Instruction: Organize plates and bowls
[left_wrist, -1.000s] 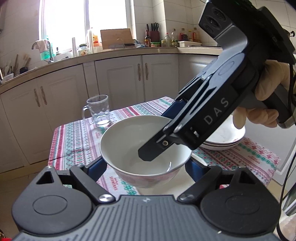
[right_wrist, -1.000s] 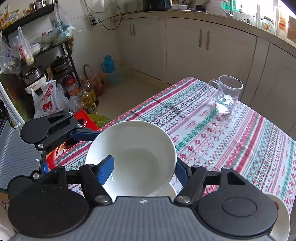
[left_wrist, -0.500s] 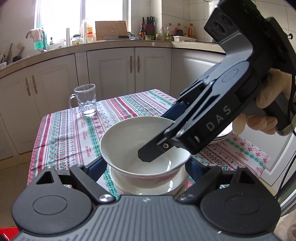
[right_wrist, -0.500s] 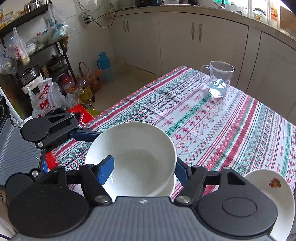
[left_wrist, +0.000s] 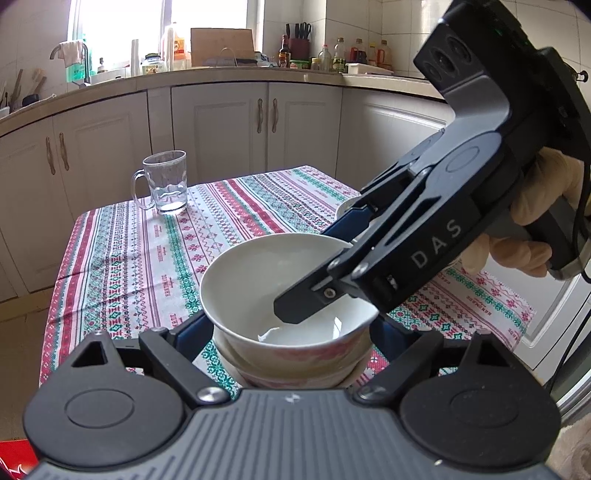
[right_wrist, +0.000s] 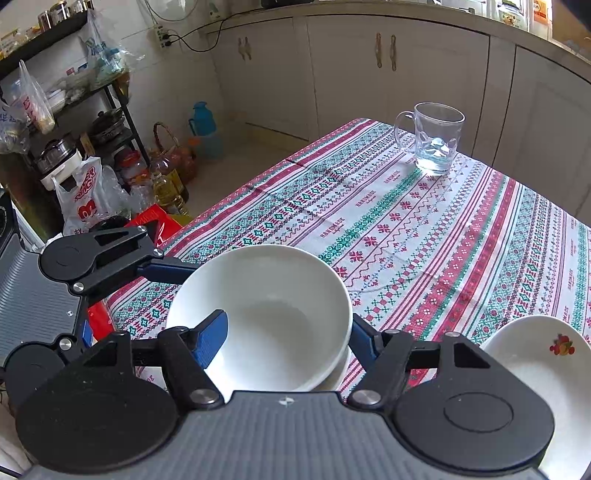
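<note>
Two tools on one bowl (left_wrist: 258, 280), viewed from the left wrist. Left tool (left_wrist: 290, 332) spread wide, blue pads hugging the bowl's two sides. Right tool (left_wrist: 325, 258) nearly closed, pinching the wall with one finger inside and one outside. Bowl on the near side of the glass mug (left_wrist: 164, 182), well apart from it, seemingly seated in a second bowl (left_wrist: 295, 373) on the table (left_wrist: 122, 266). Could tip or chip on an uneven release: inner finger dragging the wall upward on withdrawal, upper bowl rocking in the lower.

From the right wrist, pinch confirmed: blue pad inside, other finger outside. Plate (right_wrist: 535, 373) with a fruit motif nearer the camera than the mug, just beside the right tool. Could get knocked by a sideways exit. Stack near the table edge opposite the mug; could slide off with a snagged cloth.
</note>
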